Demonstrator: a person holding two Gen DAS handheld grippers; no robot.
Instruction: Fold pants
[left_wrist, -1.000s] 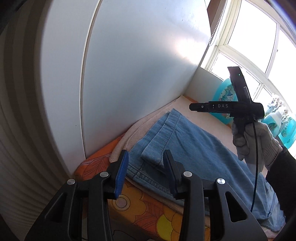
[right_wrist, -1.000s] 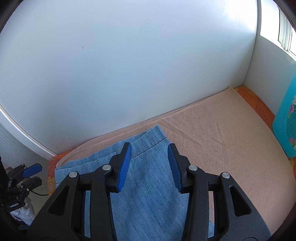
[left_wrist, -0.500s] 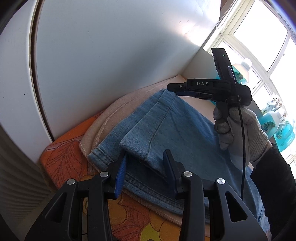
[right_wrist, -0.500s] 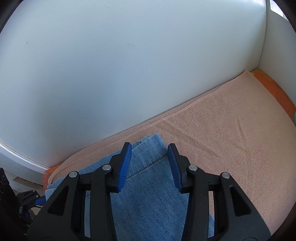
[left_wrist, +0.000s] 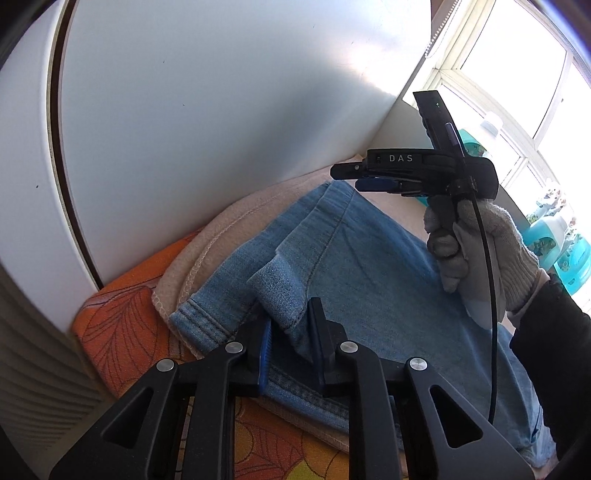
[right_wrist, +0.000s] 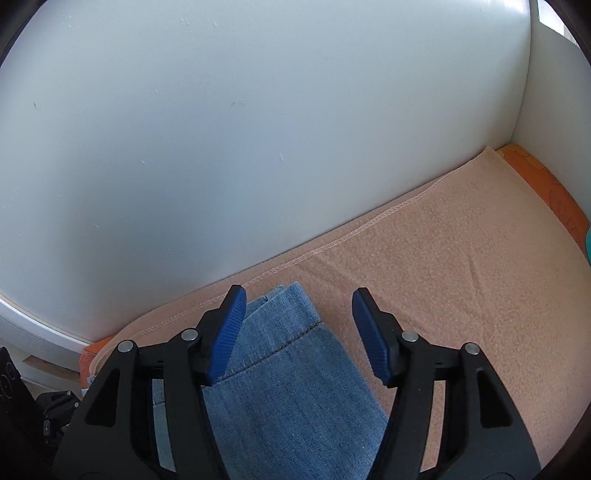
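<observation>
Blue denim pants lie flat on a beige towel, leg hems toward the white wall. My left gripper has closed around the near hem corner, its jaws narrow with denim between them. My right gripper, held in a gloved hand, hovers over the far hem. In the right wrist view it is open, with the far hem lying under and between the fingers, untouched.
The beige towel covers an orange floral surface set against a white wall. Turquoise bottles stand by the window at the right. A ribbed white radiator is at the left.
My left gripper has moved onto the near hem corner and narrowed its jaws on it. My right gripper has advanced to the far hem edge and opened wider.
</observation>
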